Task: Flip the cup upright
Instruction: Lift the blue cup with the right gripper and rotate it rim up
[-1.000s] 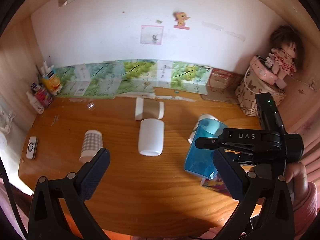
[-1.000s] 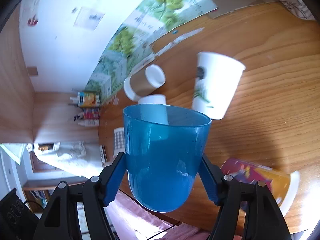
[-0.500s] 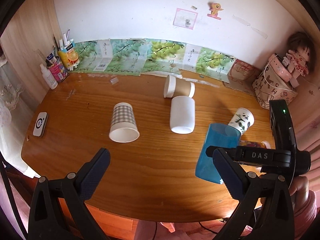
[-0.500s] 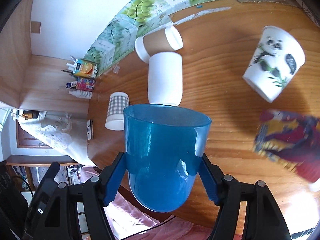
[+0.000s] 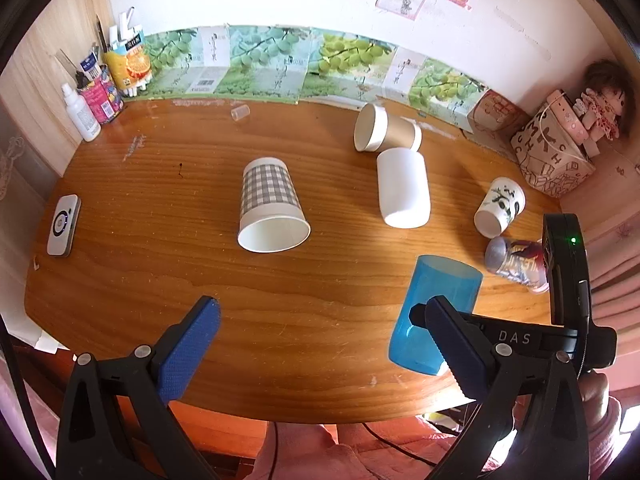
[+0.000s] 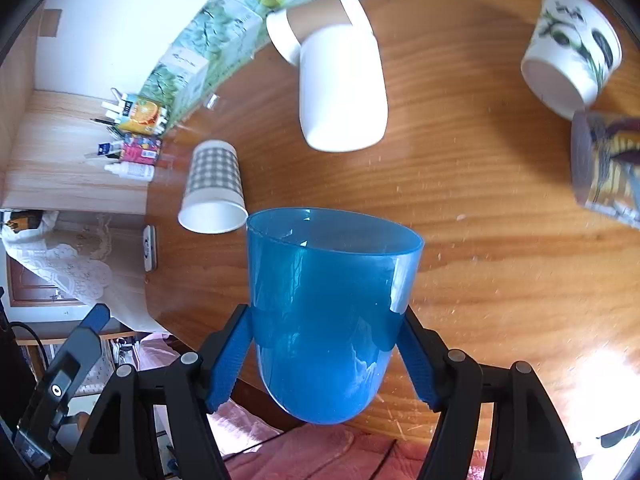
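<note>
My right gripper (image 6: 326, 356) is shut on a translucent blue plastic cup (image 6: 328, 312), its blue pads pressing both sides near the base. The cup's rim points away from the camera. In the left wrist view the blue cup (image 5: 436, 312) stands nearly upright, rim up, over the near right of the wooden table (image 5: 160, 240), with the right gripper's black body behind it. My left gripper (image 5: 320, 344) is open and empty above the table's near edge.
Several cups lie on their sides: a checked paper cup (image 5: 272, 208), a white cup (image 5: 404, 188), a brown-sleeved cup (image 5: 386, 128), a panda cup (image 5: 500, 206) and a colourful printed cup (image 5: 516, 264). Bottles and cartons (image 5: 104, 84) stand far left. A white device (image 5: 63, 224) lies left.
The right gripper has swung the blue cup from tilted to nearly upright and lowered it toward the near right table area. The left gripper has drawn back and risen, still open.
</note>
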Action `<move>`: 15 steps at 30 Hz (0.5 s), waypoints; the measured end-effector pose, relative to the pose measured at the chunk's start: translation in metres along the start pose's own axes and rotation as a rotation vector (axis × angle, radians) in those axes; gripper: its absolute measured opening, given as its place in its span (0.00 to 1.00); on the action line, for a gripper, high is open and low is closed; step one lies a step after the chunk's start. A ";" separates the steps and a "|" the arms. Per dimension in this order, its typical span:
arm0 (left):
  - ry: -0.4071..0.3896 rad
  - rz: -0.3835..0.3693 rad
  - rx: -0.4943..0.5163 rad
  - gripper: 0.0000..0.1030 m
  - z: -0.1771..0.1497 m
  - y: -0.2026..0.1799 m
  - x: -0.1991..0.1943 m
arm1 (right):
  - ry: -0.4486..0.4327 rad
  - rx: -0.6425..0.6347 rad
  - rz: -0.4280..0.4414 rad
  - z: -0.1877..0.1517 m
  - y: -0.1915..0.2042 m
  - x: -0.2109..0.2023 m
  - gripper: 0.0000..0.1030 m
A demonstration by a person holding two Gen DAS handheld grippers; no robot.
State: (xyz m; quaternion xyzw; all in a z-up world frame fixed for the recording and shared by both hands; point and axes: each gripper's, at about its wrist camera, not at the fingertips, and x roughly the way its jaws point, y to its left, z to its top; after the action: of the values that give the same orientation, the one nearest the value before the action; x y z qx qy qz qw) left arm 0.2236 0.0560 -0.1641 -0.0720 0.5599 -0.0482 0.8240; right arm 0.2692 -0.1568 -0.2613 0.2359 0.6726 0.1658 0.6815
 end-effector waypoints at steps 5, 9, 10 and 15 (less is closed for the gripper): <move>0.047 -0.011 0.044 0.99 0.000 0.010 0.016 | -0.013 0.023 -0.038 -0.011 0.003 0.012 0.69; 0.070 -0.030 0.082 0.99 0.000 0.011 0.024 | -0.024 0.044 -0.034 -0.015 0.003 0.018 0.69; 0.073 -0.033 0.094 0.99 0.000 0.011 0.025 | -0.029 0.049 -0.032 -0.016 0.002 0.019 0.69; 0.094 -0.057 0.139 0.99 0.002 0.008 0.029 | -0.060 0.061 -0.028 -0.016 0.006 0.020 0.69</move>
State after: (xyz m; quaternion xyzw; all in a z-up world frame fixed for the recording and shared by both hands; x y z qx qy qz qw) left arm 0.2362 0.0597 -0.1919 -0.0281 0.5911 -0.1138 0.7980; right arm 0.2547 -0.1395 -0.2741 0.2520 0.6598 0.1287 0.6961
